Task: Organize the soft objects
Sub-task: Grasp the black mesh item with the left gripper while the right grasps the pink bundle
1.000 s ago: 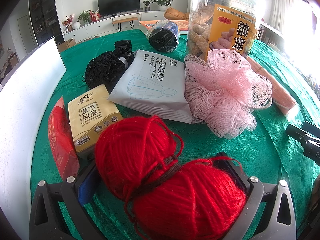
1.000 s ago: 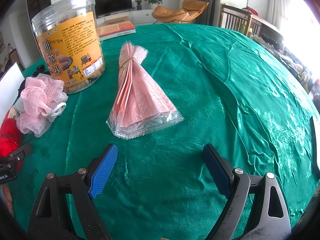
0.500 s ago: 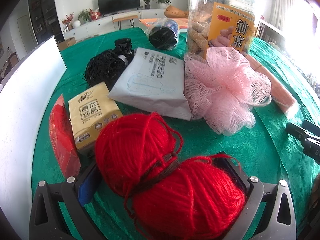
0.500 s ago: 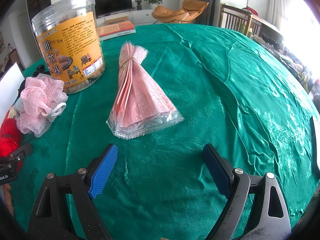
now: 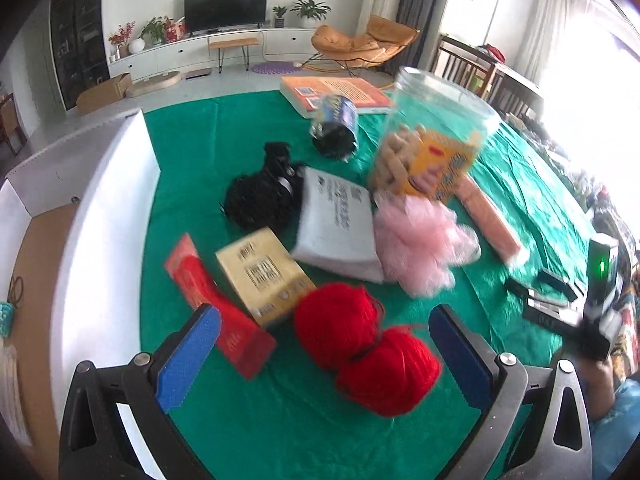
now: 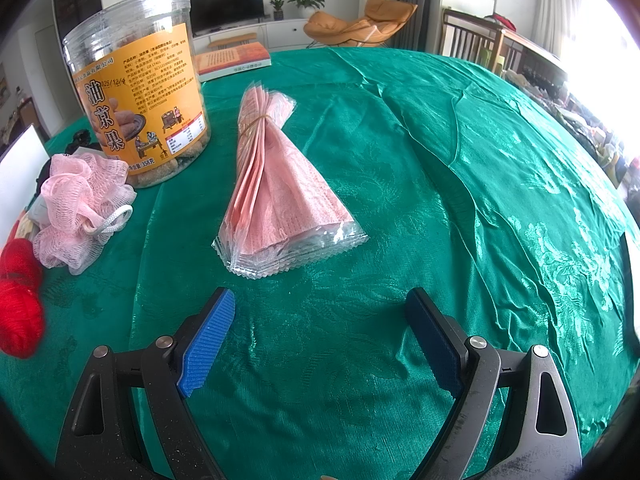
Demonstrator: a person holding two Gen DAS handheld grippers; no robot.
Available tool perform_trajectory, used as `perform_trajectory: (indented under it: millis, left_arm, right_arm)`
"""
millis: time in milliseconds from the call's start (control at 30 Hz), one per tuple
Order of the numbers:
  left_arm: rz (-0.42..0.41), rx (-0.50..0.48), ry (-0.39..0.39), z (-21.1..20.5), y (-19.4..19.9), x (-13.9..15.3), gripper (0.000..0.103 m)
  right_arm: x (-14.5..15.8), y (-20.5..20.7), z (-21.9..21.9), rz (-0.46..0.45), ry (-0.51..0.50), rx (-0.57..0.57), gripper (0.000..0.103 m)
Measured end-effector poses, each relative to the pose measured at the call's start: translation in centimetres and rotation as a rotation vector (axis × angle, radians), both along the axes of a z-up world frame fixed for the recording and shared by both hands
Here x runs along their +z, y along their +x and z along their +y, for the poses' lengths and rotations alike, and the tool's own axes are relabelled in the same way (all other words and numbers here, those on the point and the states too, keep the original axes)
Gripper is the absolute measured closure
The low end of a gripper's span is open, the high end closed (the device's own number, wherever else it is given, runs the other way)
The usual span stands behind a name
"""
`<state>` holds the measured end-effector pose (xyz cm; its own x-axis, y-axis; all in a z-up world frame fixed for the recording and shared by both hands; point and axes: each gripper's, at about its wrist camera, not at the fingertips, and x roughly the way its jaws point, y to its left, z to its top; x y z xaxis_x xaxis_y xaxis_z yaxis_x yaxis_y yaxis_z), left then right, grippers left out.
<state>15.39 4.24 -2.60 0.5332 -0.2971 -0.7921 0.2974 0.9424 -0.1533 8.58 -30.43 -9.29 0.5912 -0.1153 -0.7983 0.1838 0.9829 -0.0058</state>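
Note:
Two joined balls of red yarn lie on the green tablecloth. My left gripper hangs open above them, with its blue pads wide of the yarn on both sides. Beyond the yarn are a pink mesh sponge, a yellow tissue pack, a red pack, a white soft packet and a black mesh ball. My right gripper is open and empty, low over bare cloth just short of a bundle of pink sachets. The yarn and sponge show at its left edge.
A white-walled cardboard box stands at the table's left. A tall clear snack jar stands behind the sponge, a wrapped black roll and a book farther back. Wrinkled green cloth stretches to the right.
My left gripper has opened, let go of the red yarn and risen back from it; the yarn now lies on the cloth. The right gripper has not moved.

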Motion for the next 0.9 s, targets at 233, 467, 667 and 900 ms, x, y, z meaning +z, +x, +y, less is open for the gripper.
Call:
perform_trajectory:
  millis: [233,467,667,900]
  left_arm:
    - [0.064,-0.07,0.198,-1.3,11.3,0.1,0.0]
    - [0.174,-0.107,0.266,-1.5,17.5,-5.5,0.001]
    - [0.195,-0.061,0.185,-0.6,19.1,-6.1,0.002]
    - [0.354,-0.108,-0.083,0.0,20.6,-6.9,0.07]
  right_arm:
    - [0.2,-0.2,-0.4,-0.02,0.044,0.001,0.014]
    - [4.1,3.1,-4.9,-0.089,0.338,-0.054,0.015]
    - [1.7,12.5,-1.0,0.178,0.229,0.148,0.018]
    - [2.7,11.9,-1.8,0.158,0.147,0.088,0.075]
